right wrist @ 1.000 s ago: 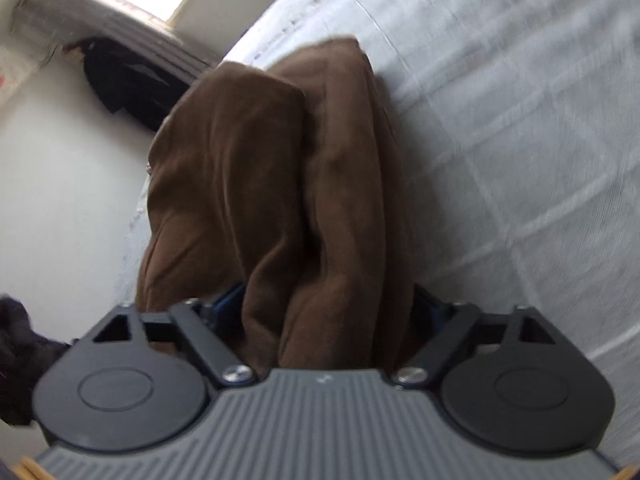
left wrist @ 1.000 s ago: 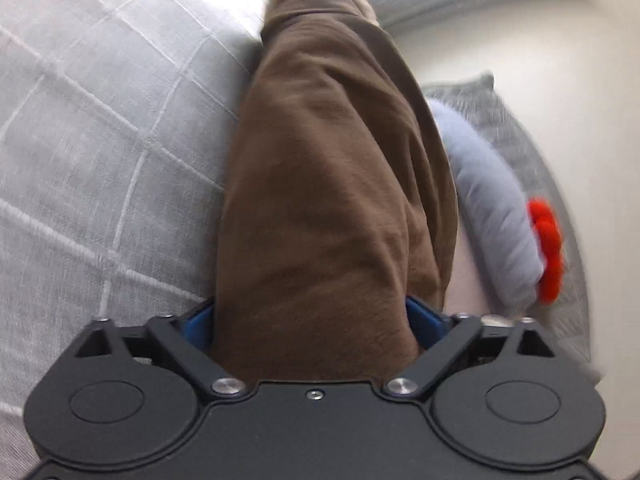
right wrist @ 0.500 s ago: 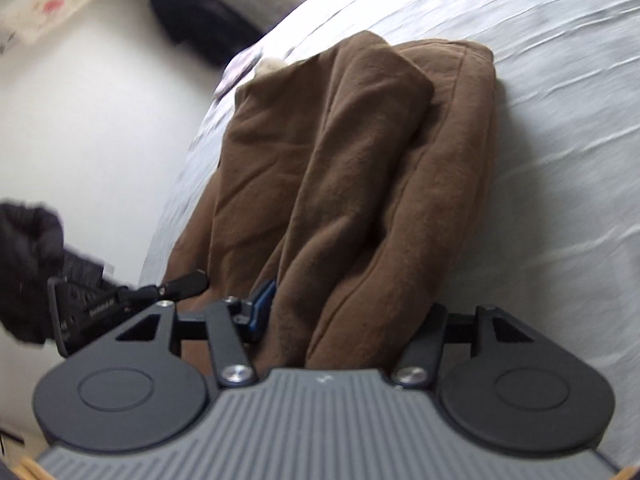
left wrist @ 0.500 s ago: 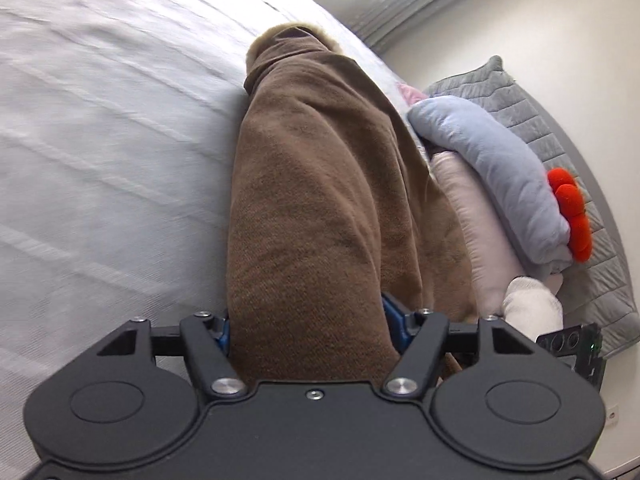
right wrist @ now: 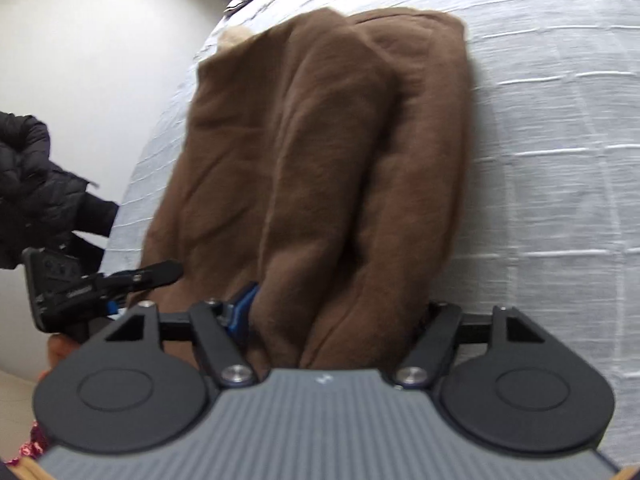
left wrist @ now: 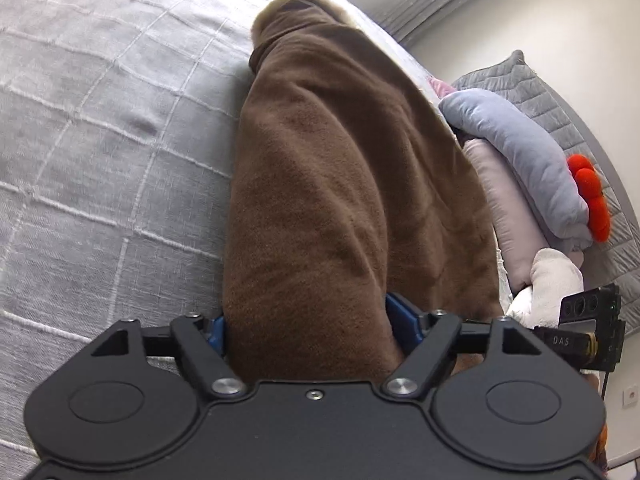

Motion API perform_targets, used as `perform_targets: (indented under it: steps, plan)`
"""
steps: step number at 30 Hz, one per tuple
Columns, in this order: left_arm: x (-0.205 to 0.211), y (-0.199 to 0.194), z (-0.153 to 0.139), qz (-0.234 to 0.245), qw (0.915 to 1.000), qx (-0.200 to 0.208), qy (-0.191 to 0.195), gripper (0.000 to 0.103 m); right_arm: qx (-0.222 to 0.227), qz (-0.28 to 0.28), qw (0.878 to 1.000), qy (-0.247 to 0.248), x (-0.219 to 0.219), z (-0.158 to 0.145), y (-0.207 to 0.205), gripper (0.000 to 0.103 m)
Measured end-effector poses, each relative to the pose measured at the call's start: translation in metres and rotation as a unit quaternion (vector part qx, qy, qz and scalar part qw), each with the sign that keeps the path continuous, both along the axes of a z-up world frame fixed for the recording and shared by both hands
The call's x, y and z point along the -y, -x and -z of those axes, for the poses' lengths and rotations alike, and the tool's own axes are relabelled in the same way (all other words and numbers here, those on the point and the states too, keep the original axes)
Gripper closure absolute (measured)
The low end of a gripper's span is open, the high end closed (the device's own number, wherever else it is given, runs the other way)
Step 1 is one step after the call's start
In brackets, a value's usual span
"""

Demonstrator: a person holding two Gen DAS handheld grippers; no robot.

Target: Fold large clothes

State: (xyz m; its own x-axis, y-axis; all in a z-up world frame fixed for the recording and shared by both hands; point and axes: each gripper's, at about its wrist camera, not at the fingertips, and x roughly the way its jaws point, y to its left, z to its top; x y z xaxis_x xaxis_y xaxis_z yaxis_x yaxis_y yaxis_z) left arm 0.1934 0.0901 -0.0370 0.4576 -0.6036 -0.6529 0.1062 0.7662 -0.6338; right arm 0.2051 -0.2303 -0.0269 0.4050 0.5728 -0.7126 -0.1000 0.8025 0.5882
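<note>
My left claw (left wrist: 308, 320) points down at a slant, clenched on a thick bunch of the brown garment (left wrist: 340, 200); its jaws have just been opening a little, with the cloth packed between the blue pads (left wrist: 402, 316). My right claw (right wrist: 332, 320) tilts down the same way and grips another bunch of that garment (right wrist: 320, 152), its jaws likewise just widened around the folds. From both claws the garment runs away over the grey-white bedspread (left wrist: 100, 140), its far end lying on the bed. Beside it sit a pale blue pillow (left wrist: 516, 160) and a red pom-pom (left wrist: 592, 200).
</note>
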Motion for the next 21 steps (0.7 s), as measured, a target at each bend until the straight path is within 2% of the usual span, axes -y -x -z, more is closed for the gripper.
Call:
perform_targets:
  steps: [3,7,10,13,18,21]
  plan:
    - [-0.006,-0.003,-0.005,0.010,0.9999,0.000,-0.008,0.026,0.032,0.022,0.999,0.025,0.019,-0.016,0.018,0.022]
    - [-0.011,-0.005,-0.008,0.015,0.9996,0.006,-0.022,0.024,0.096,0.072,0.991,0.057,0.042,-0.042,0.038,0.016]
    - [-0.010,0.005,-0.027,0.014,0.9955,0.061,-0.071,0.025,0.121,0.090,0.988,0.044,0.056,-0.057,0.038,0.015]
    - [-0.012,0.009,-0.048,0.007,0.9837,0.120,-0.134,0.025,0.144,0.094,0.984,0.043,0.064,-0.066,0.038,0.015]
    - [-0.014,-0.012,-0.060,0.006,0.9765,0.161,-0.144,0.025,0.165,0.091,0.982,0.030,0.057,-0.070,0.013,0.015]
    - [-0.007,-0.032,-0.058,-0.003,0.9692,0.186,-0.162,0.028,0.161,0.088,0.983,0.013,0.041,-0.063,-0.006,0.016]
